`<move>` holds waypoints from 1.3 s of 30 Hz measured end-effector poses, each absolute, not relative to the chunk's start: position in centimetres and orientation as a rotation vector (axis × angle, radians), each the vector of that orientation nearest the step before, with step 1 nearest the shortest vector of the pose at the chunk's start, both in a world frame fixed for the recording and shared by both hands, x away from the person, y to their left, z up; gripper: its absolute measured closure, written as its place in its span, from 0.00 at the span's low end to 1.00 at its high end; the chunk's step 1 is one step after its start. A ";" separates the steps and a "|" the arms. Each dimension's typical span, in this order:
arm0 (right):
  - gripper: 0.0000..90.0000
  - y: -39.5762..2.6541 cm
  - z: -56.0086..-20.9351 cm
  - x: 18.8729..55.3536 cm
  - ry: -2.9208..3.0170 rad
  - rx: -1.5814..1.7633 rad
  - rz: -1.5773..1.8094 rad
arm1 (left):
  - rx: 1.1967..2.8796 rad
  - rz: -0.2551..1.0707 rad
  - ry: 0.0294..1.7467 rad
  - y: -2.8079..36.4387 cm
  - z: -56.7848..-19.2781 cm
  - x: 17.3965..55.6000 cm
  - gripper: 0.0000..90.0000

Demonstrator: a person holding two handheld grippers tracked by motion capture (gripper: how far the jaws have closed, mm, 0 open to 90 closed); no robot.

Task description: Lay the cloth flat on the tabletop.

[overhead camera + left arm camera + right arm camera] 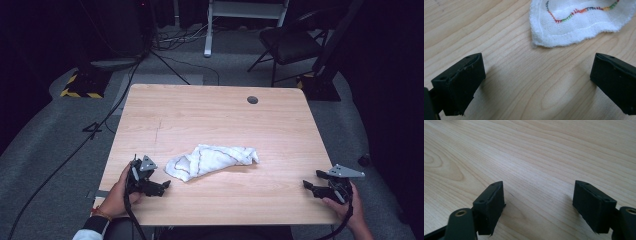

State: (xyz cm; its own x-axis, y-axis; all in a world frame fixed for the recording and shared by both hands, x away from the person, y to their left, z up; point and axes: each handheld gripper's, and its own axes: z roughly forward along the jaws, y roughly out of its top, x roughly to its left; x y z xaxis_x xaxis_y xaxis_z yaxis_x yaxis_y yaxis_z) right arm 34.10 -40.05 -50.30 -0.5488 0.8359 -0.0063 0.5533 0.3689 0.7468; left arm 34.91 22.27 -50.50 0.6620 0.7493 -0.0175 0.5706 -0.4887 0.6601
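A crumpled white cloth [212,161] with coloured stitching lies near the middle of the wooden table [210,115]. My left gripper [162,186] rests low at the front left, just short of the cloth's near end, jaws wide apart and empty. In the left gripper view the cloth's stitched edge [579,22] lies a little beyond the open left gripper [537,82]. My right gripper [307,187] sits at the front right corner, well away from the cloth, pointing left. In the right gripper view the right gripper [539,205] stands open over bare wood.
A round cable hole [252,100] sits near the table's far edge. Beyond the table stand a black folding chair [290,45] and a white frame leg [208,30]. Cables [100,125] trail over the grey floor at the left.
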 end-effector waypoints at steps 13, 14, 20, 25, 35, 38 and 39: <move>0.36 -35.2 -46.7 36.8 2.343 1.003 1.078 | 2.308 0.315 0.868 20.3 -49.3 36.5 0.19; 0.36 -35.2 -46.7 36.8 2.343 1.003 1.078 | 2.308 0.315 0.868 20.3 -49.3 36.5 0.19; 0.43 -27.9 -43.8 40.0 2.389 0.837 1.171 | 2.268 0.307 0.834 18.9 -48.7 37.9 0.27; 0.45 -22.3 -44.2 42.0 2.449 0.774 1.173 | 2.276 0.274 0.797 18.1 -48.7 39.1 0.45; 0.58 -18.8 -47.2 43.4 2.584 0.750 1.088 | 2.297 0.220 0.719 16.0 -49.1 40.3 0.68; 0.69 -19.1 -47.2 42.9 2.618 0.709 1.105 | 2.292 0.205 0.717 15.6 -49.2 40.1 0.71; 0.69 -19.1 -47.2 42.7 2.633 0.690 1.102 | 2.296 0.205 0.713 15.5 -49.2 40.1 0.71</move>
State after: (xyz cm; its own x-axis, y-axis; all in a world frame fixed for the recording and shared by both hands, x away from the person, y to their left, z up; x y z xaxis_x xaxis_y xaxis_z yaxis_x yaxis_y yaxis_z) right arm 42.67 -19.09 -47.25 -0.8700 0.4930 -0.0078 0.3404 0.6120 0.7138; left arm 40.10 15.52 -49.19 0.8350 0.5475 -0.0553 0.4341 -0.5936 0.6776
